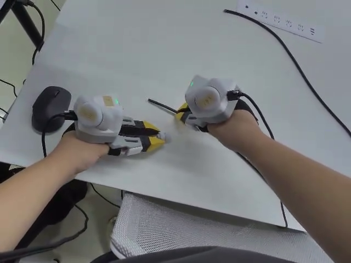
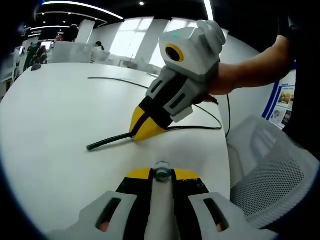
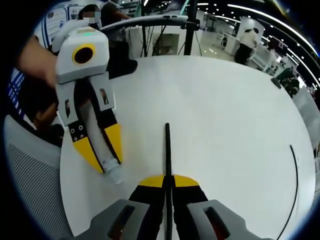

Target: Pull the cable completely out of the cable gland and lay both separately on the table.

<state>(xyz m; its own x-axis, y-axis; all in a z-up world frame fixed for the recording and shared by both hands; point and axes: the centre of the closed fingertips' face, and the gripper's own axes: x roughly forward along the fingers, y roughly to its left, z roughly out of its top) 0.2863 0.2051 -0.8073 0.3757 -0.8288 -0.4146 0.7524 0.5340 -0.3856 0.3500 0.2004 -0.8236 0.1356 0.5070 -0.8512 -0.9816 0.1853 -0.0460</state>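
Table (image 1: pixel 164 44), L gripper (image 1: pixel 160 139) pinching gland (image 2: pixel 161 172), R gripper (image 1: pixel 181 116) pinching cable (image 3: pixel 167 150)

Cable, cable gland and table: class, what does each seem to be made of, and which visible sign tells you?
Cable: likely a rubber or plastic sheath, matt black, thin and slightly bent.
Cable gland: probably plastic, pale grey-white with a dull sheen; too small to be sure.
Table: smooth white top, perhaps laminate, even in colour with a faint sheen.
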